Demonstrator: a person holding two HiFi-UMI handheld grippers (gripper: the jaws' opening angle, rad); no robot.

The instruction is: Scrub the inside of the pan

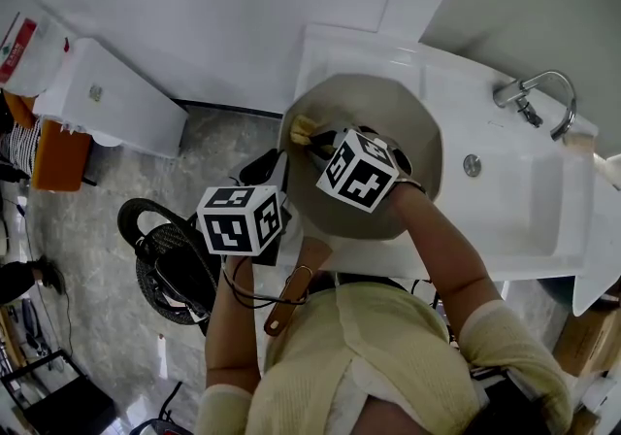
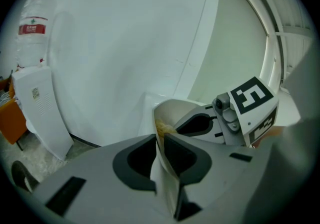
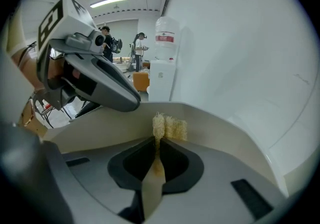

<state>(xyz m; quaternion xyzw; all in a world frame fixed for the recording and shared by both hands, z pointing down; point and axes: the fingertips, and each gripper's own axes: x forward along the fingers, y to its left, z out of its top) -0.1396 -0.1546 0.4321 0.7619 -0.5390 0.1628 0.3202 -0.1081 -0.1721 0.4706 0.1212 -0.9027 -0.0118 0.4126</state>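
A beige pan is held tilted over the white sink's left end, its wooden handle pointing toward the person. My left gripper is shut on the pan's left rim, one jaw on each side of the wall. My right gripper reaches into the pan, shut on a yellowish fibrous scrubber. In the right gripper view the scrubber presses against the pan's inner wall just past the right gripper. The left gripper view shows the left gripper and the scrubber inside the rim.
The white sink with a chrome faucet lies to the right. A white water dispenser stands at left against the wall, with an orange stool beside it. A black wheeled object sits on the floor.
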